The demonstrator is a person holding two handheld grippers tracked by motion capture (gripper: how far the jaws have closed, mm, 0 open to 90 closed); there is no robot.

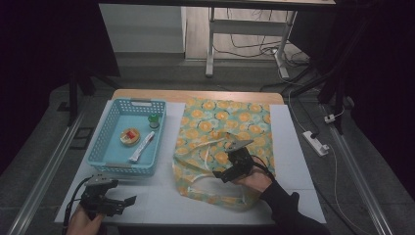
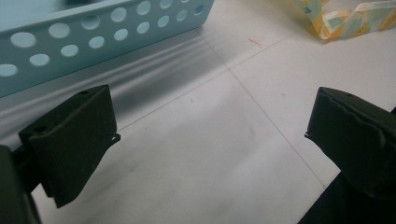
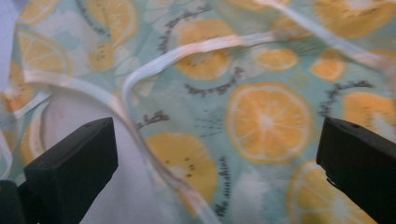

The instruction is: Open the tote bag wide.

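Here right hand-held gripper (image 3: pixel 215 154) wide open over bag (image 3: pixel 261 116).

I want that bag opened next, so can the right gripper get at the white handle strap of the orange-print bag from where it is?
Probably yes. The right gripper hangs open just over the bag, and the white handle strap lies flat on top between its jaws with nothing covering it.

black sleeve (image 1: pixel 286 203), black jaws (squared), cables
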